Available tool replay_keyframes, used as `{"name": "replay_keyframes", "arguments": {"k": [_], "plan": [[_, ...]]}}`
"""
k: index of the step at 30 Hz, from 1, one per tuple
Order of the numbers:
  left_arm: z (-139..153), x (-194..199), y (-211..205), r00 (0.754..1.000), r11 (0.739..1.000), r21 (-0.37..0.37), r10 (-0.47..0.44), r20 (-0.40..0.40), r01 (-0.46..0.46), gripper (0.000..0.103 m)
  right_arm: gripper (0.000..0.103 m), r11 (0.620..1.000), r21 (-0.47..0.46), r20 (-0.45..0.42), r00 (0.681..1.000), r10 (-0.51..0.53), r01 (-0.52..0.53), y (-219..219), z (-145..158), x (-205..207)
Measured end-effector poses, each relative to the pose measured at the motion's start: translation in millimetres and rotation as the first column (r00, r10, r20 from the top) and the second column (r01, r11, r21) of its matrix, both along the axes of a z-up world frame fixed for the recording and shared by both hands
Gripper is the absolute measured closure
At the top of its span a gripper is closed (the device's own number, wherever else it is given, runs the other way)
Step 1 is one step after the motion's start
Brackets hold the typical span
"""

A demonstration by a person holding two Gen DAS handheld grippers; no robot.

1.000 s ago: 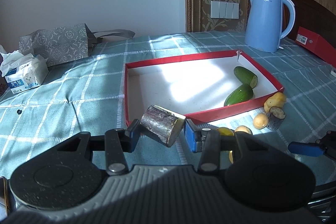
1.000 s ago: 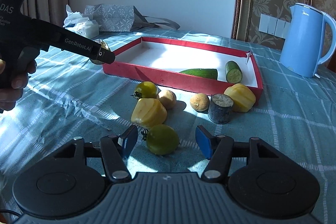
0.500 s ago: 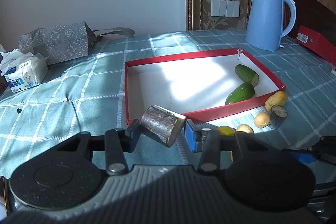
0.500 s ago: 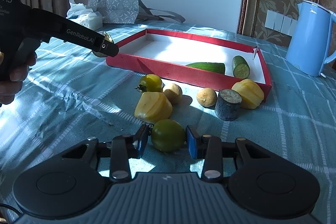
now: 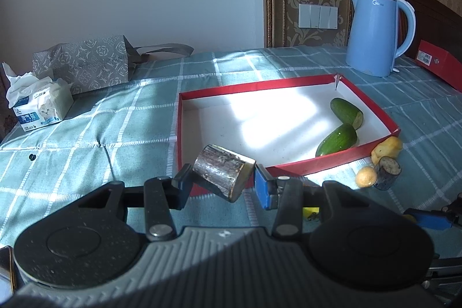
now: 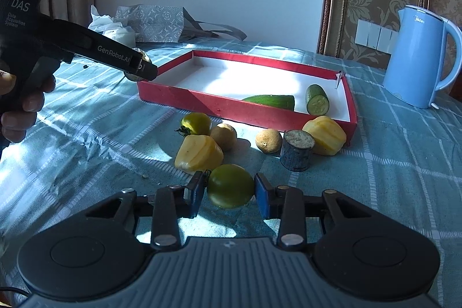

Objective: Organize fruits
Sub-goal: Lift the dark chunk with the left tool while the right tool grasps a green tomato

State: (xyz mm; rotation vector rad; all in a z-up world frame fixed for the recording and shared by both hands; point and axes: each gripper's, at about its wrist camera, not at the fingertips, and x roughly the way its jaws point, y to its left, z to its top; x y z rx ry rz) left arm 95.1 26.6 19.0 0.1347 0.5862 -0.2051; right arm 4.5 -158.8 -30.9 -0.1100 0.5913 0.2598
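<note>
Red tray [image 5: 323,163]: centre of the left view, two cucumber pieces [image 5: 337,140] inside, right.
Left hand-held gripper [image 5: 223,182]: pinching a dark cane chunk [image 5: 222,172], lower centre, at the tray's near rim.
Right hand-held gripper [image 6: 229,191]: pads touching a green tomato [image 6: 230,186] on the checked cloth [image 6: 389,163], lower centre.

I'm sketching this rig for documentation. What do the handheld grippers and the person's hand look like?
Each gripper, left and right, has black linkage fingers, blue pads, silver pivot screws and a ribbed grey body. The left one's black pistol handle bears white "DAS" and "GenRobot.AI" lettering. The hand is bare.
</note>
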Motion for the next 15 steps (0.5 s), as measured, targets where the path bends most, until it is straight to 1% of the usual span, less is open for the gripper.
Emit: {"name": "replay_keyframes", "arguments": {"k": [15], "plan": [[9.1, 17.1, -23.0, 1.000, 1.000, 0.020, 0.014, 0.022, -0.014, 0.061, 0.066, 0.998, 0.002, 0.041, 0.998, -0.056, 0.056, -27.5, 10.3, -10.2]]}}
